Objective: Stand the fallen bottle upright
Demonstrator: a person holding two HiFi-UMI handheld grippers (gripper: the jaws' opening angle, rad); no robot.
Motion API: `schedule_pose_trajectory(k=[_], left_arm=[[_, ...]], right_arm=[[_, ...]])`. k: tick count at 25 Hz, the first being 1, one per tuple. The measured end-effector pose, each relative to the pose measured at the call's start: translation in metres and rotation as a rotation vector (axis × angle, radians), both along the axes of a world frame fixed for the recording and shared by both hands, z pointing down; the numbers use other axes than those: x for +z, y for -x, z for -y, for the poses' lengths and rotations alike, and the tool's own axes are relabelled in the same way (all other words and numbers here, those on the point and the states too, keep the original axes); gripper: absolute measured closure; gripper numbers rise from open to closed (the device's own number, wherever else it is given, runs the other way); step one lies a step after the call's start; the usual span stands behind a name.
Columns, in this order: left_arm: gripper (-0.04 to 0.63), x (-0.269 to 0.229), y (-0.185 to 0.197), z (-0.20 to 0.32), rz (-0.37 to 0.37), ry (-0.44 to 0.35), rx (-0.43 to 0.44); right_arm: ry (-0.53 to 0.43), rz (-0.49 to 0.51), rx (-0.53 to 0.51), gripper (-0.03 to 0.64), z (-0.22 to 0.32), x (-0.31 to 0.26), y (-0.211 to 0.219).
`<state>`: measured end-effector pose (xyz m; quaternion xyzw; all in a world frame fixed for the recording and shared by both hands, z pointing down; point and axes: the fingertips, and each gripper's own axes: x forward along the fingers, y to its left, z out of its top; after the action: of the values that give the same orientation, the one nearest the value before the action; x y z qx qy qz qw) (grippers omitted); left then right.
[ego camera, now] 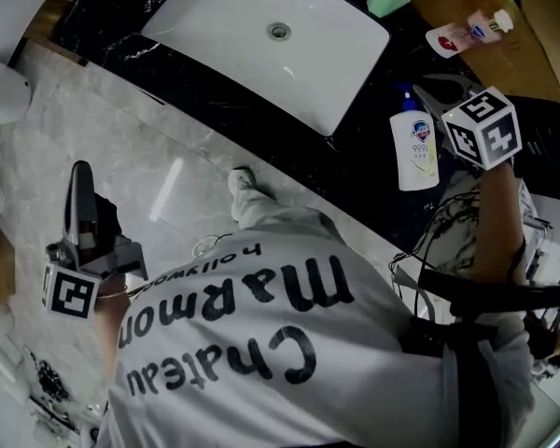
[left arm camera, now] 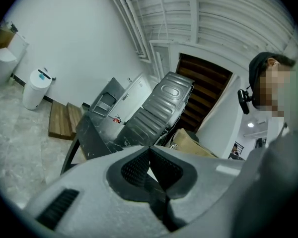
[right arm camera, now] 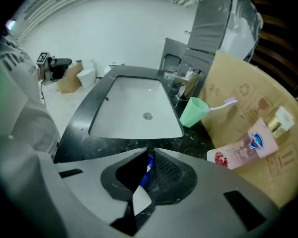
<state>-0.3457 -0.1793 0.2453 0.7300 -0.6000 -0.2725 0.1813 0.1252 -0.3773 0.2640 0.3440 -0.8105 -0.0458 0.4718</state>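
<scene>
A white pump bottle with a blue top [ego camera: 413,147] lies flat near the front edge of the black marble worktop [ego camera: 215,91], to the right of the white rectangular sink [ego camera: 224,17]. The right gripper [right arm camera: 149,153] hovers over the bottle's pump end, jaws closed and empty. The left gripper [left arm camera: 150,148], also closed, hangs over the pale marble floor [ego camera: 103,138].

We wore a white T-shirt [ego camera: 261,381] with bold black lettering. A black strap [ego camera: 485,292] and thin cables [ego camera: 420,250] sat at four o'clock. The left gripper [ego camera: 80,170] at eight and the right gripper [ego camera: 429,90] at two were grey, each bearing a white cube [ego camera: 485,127] of black square markers.
</scene>
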Motion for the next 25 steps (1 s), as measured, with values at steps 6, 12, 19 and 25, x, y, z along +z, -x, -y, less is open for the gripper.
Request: schedule_pose_trajectory(k=[6,12,19,25], left_arm=[[0.580,0.001,0.023,0.025,0.008,0.026,-0.009],[0.580,0.012,0.041,0.032,-0.012,0.059,-0.018],[0.580,0.005,0.071,0.048,-0.006,0.056,-0.042],[0.580,0.003,0.079,0.056,-0.014,0.042,-0.044]], right_arm=[[0.194,-0.229,-0.153,0.466,0.010,0.030,0.014],[0.336,-0.437,-0.213,0.466,0.017,0.061,0.018],[0.528,-0.539,-0.141,0.498,0.027,0.079,0.004],[0.589,-0.548,-0.081,0.517,0.030,0.083,-0.007]])
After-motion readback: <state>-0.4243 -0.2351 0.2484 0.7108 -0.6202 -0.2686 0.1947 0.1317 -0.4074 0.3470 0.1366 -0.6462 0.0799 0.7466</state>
